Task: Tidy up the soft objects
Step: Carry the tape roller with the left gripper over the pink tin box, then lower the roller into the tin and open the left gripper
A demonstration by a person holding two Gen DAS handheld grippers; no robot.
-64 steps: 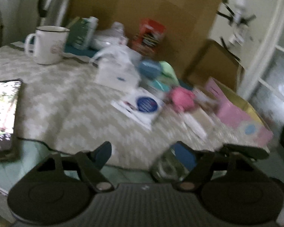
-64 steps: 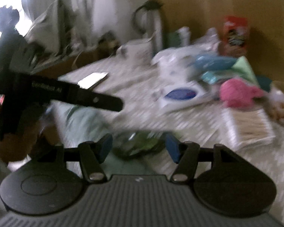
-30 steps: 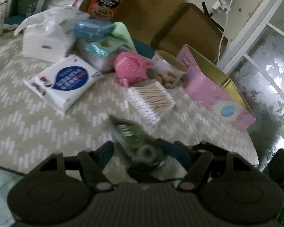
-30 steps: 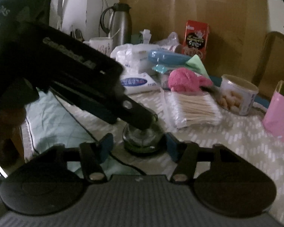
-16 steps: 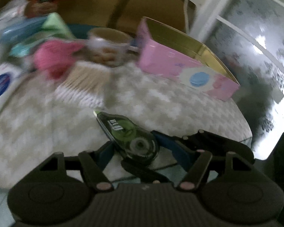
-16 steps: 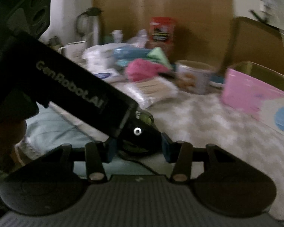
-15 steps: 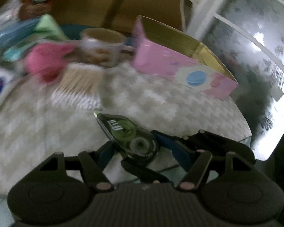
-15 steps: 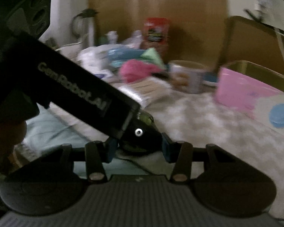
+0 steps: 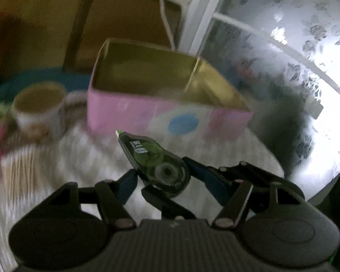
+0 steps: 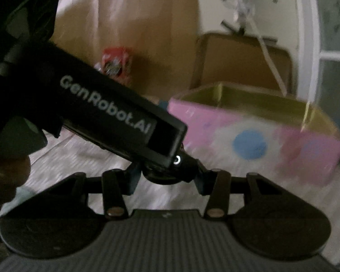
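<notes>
Far left on the table (image 9: 83,158), a pack of cotton swabs (image 9: 20,176) lies blurred, a cup (image 9: 39,111) just behind it. At centre your left claw (image 9: 167,176) carries the green correction-tape dispenser (image 9: 156,163); its jaws have just been closing further, partly apart, the dispenser's round body between them. Your right claw (image 10: 167,176) closes on the same dispenser from the other side. Beyond stands the open pink box (image 9: 147,113), near the dispenser's tip.
</notes>
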